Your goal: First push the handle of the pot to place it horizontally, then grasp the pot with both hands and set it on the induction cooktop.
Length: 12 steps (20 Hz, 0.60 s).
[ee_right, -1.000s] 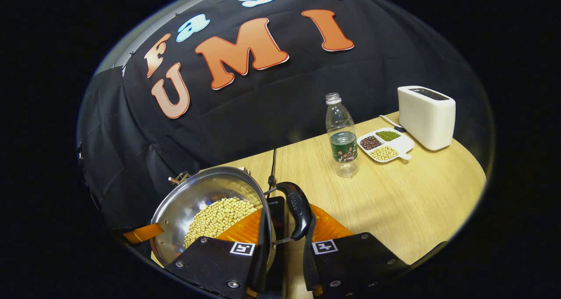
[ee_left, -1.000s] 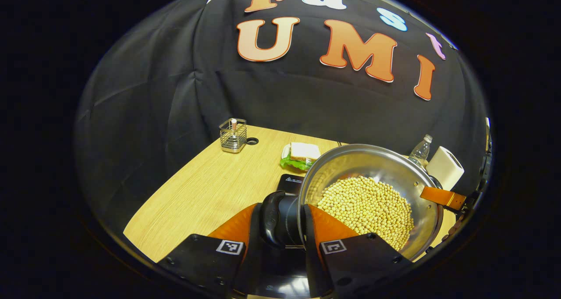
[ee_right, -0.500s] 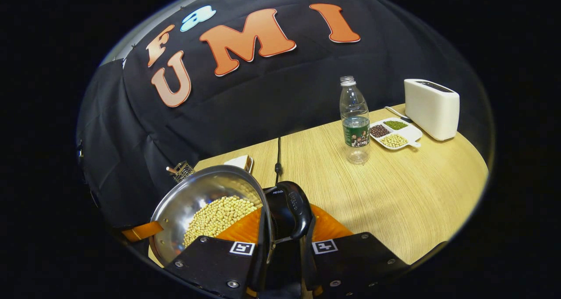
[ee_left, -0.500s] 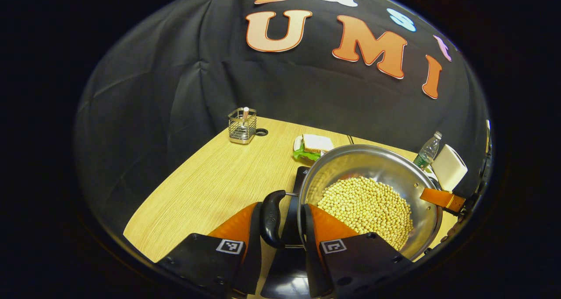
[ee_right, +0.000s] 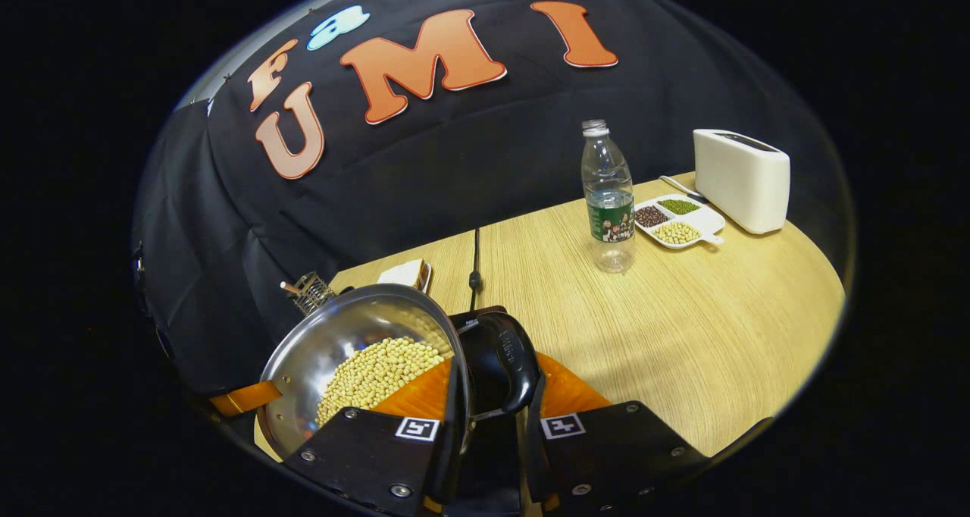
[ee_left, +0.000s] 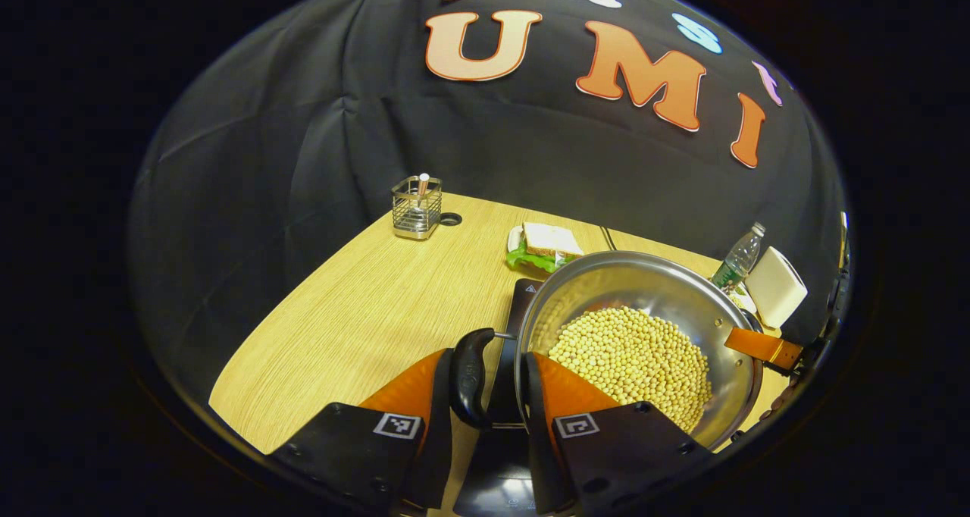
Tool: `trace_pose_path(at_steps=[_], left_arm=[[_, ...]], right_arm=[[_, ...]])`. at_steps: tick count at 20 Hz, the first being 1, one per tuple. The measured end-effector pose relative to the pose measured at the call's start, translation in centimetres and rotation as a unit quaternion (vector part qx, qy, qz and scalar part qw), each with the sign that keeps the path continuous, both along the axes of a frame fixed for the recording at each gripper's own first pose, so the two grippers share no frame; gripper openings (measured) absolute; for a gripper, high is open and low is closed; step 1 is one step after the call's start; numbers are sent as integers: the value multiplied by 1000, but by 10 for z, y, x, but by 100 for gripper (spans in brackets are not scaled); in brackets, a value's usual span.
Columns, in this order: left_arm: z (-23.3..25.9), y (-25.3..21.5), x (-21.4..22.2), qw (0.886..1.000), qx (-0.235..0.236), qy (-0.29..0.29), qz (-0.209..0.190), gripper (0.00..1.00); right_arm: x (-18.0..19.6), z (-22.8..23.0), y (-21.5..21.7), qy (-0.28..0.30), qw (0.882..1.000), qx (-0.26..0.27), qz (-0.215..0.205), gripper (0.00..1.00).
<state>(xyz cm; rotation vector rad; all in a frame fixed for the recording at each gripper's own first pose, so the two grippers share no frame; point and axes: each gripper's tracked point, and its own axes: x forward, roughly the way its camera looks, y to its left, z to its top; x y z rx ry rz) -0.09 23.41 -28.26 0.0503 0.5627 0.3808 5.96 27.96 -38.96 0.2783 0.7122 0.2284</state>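
A steel pot [ee_left: 644, 289] full of yellow soybeans [ee_left: 633, 358] hangs between both grippers, over the black induction cooktop [ee_left: 525, 299]. My left gripper [ee_left: 485, 399] is shut on the pot's black side handle [ee_left: 468, 377] and rim, one finger inside the pot. My right gripper [ee_right: 496, 415] is shut the same way on the opposite black handle [ee_right: 511, 365] of the pot [ee_right: 345, 335]. A corner of the cooktop [ee_right: 471, 321] peeks out behind that handle. Whether the pot's base touches the cooktop is hidden.
On the wooden table [ee_left: 356, 312] stand a wire holder [ee_left: 416, 208] and a sandwich on a plate [ee_left: 547, 242]. To the right are a water bottle [ee_right: 608, 191], a divided dish of beans [ee_right: 677, 221], a white toaster [ee_right: 741, 180] and a black cable [ee_right: 475, 263].
Both grippers have moved together with the pot. The table's things now sit higher in both views, and more of the cooktop shows beside and under the pot.
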Motion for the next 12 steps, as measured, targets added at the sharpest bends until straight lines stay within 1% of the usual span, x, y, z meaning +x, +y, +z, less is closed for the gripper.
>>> trace_pose_path(at_steps=[1,2,3,4,5,6,7,8,9,10,11,12], left_arm=[[3,-1,0,1000,3,-1,0,48],[3,1,-1,1000,6,2,1,54],[3,2,-1,1000,10,3,1,53],[3,3,-2,1000,14,6,3,56],[7,5,-2,1000,18,2,5,58],[8,3,-1,1000,17,-1,5,61],[16,4,2,1000,24,-14,4,60],[22,2,6,999,30,-27,-1,73],[31,-1,7,998,37,-40,-4,87],[41,-6,10,998,43,-54,-11,100],[54,-11,13,996,50,-72,-14,100],[68,-19,15,994,56,-92,-20,98]], right_arm=[[-2,0,0,3,1000,0,0,36],[-2,-2,-1,7,1000,1,0,37],[-2,-4,-1,10,1000,-2,0,41],[-2,-6,-2,16,1000,0,0,40],[-3,-2,-1,15,1000,7,3,52],[0,7,-4,5,1000,10,-4,55],[4,16,-8,-6,1000,8,-6,65],[4,26,-15,-16,1000,2,-8,67],[5,35,-22,-27,1000,-4,-7,87],[7,47,-29,-40,999,-8,-7,93],[10,61,-36,-55,998,-11,-8,95],[11,77,-45,-71,997,-15,-10,95]])
